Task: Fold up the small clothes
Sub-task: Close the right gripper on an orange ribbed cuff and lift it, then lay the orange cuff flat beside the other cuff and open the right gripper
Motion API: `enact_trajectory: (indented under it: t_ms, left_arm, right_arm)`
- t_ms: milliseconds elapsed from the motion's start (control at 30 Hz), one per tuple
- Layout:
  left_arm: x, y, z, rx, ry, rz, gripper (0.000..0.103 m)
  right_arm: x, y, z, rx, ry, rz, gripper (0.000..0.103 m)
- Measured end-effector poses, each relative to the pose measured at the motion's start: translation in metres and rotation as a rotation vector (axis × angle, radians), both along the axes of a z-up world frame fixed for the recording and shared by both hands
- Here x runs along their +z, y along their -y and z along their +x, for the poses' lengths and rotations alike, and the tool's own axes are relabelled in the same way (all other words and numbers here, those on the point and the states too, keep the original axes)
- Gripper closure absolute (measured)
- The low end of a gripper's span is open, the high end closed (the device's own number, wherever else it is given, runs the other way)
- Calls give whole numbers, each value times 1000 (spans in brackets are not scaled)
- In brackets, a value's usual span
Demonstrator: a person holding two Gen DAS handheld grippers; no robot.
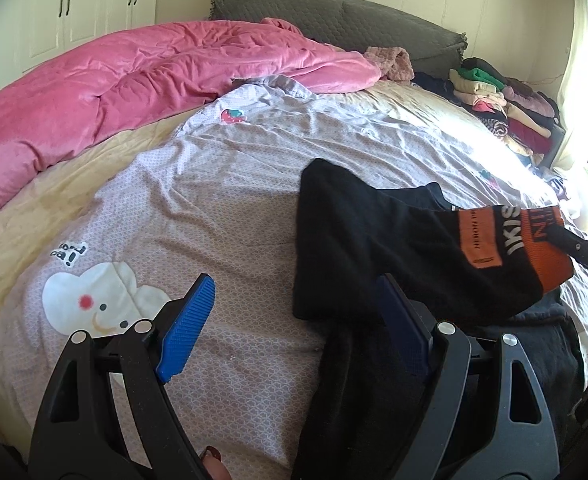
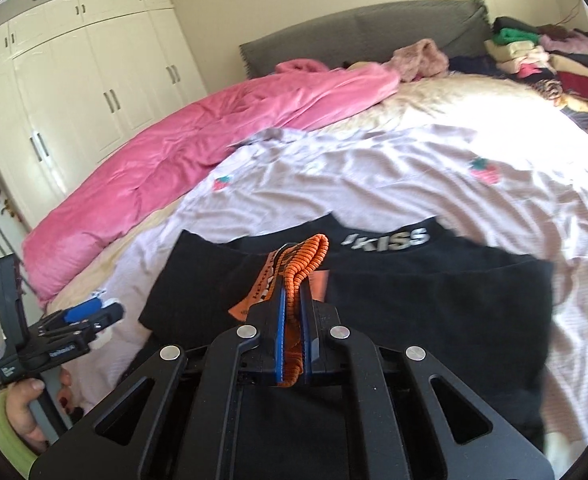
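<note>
A small black garment point(image 1: 374, 240) with an orange ribbed cuff point(image 1: 550, 256) and white lettering lies on the lilac bedspread point(image 1: 221, 200). My right gripper point(image 2: 291, 280) is shut on the orange cuff point(image 2: 306, 264), lifting that edge off the black garment point(image 2: 434, 300). In the left wrist view the right gripper's dark fingers point(image 1: 582, 248) reach in from the right onto the cuff. My left gripper point(image 1: 298, 304) stands open just above the bedspread at the garment's left edge, nothing between its blue pads point(image 1: 189, 320). The left gripper point(image 2: 89, 312) also shows in the right wrist view, held by a hand.
A pink quilt point(image 1: 125, 84) is bunched along the far left of the bed. A grey headboard cushion point(image 1: 334, 16) runs behind it. Stacks of folded clothes point(image 1: 506, 104) sit at the far right corner. White wardrobes point(image 2: 73, 80) line the wall.
</note>
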State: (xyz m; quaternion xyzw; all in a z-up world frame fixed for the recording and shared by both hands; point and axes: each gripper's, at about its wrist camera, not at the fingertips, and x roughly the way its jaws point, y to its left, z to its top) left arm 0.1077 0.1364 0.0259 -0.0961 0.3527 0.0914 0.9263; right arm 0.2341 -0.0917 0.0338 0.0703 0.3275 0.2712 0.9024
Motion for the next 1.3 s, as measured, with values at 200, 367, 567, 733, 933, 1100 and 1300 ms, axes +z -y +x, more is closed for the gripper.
enact_trajectory:
  t_ms: [200,367,567,733,933,1100,1300]
  left_arm:
    - [1,3,0,-5,3,1,28]
    - [5,8,0,1,27,11,28]
    - [11,14,4,-7,37,14,28]
    - [10,23,13,-39,23,-1,28]
    - [-2,48,39,-120,-34,-9,40]
    - [-12,67,58,-180,-74,-15,40]
    - [-28,86,85,-239,-134,-7,50]
  right_arm:
    - [-2,34,4,-73,16,-14,98]
    - [-4,50,4,-113,31,-30,98]
    - [-9,68,3,-169,47,-51,98]
    - [-19,81,8,-200,24,-45,98]
    - [-27,85,12,-216,3,-46,98]
    - [-29,91,12,-239,4,-58,98]
    - [-36,92,16,-255,-19,-76,98]
